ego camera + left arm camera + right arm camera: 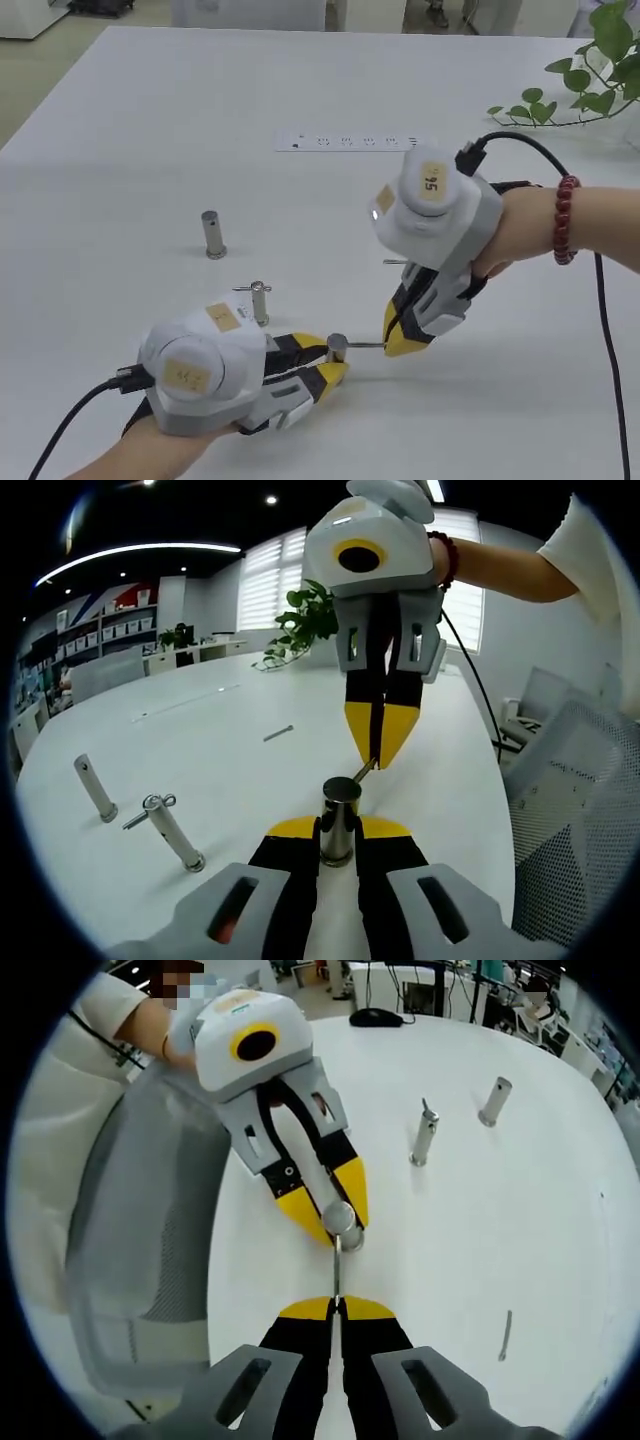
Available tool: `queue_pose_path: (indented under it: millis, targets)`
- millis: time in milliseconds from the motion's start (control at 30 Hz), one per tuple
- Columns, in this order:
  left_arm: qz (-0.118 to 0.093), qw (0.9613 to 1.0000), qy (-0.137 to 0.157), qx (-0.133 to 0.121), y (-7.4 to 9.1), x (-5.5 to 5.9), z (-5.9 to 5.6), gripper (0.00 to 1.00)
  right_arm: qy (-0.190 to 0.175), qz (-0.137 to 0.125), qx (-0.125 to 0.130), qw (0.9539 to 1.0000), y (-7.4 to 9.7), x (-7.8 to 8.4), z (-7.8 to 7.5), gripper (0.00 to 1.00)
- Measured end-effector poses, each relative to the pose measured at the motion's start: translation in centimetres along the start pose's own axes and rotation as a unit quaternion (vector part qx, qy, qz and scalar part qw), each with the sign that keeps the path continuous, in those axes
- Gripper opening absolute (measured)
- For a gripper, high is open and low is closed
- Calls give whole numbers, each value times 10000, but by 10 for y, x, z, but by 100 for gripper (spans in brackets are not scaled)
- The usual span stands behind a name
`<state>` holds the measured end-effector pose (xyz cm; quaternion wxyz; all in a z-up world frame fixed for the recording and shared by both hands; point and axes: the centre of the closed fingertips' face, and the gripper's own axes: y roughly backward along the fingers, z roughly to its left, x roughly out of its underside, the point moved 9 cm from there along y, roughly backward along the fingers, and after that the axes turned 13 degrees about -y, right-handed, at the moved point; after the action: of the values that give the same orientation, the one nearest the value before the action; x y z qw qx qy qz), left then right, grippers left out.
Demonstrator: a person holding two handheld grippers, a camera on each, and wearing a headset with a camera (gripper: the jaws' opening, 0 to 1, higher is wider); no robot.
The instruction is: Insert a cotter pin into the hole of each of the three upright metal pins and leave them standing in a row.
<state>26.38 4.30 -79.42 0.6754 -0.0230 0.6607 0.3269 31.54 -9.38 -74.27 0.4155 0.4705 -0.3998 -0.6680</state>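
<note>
As the head view lets them be counted, there are three metal pins, three cotter pins and two grippers over the white table (120, 120). The far pin (211, 234) stands upright and bare. The middle pin (260, 302) stands upright with the fitted cotter pin (247, 289) crosswise through its top. The near pin (337, 345) is upright too, its long axis vertical, clamped between the jaws of the left gripper (325, 358), which lies low on the person's side. The right gripper (398, 340) slants down from above, its jaws pinched tight on the held cotter pin (366, 345). That pin lies about level, its free end pointing at the top of the near pin and meeting it; whether the end is inside the hole I cannot tell. The loose cotter pin (395, 262) lies flat on the table just beyond the right gripper, apart from all three metal pins. The left gripper view shows the near pin's base down between the yellow jaw tips, and the looped end of the fitted cotter pin, which is too small to read in the head view. The right gripper view shows the held cotter pin running straight out from the closed tips to just under the near pin's head. A power strip (350, 141) lies further back, and a plant (600, 60) stands at the far right corner.
</note>
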Motion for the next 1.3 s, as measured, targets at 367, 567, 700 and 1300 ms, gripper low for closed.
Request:
queue_pose_path:
  millis: [367, 567, 700, 1300]
  targets:
    - [-33, 9999, 91, 26, 0, 1, 1, 12, -133, -249, -97, 9996, 1, -6, 4, 4]
    - [-34, 9999, 98, 32, -1, 2, 1, 12, -53, -264, -94, 9996, 0, -9, 5, 4]
    - [-39, 9999, 119, 36, -1, 2, 1, 12, -39, -277, -105, 9996, 0, -10, 5, 4]
    - [-105, 9995, 292, 77, -3, 5, 1, 12, -49, -366, -111, 9993, 0, -12, 4, 4]
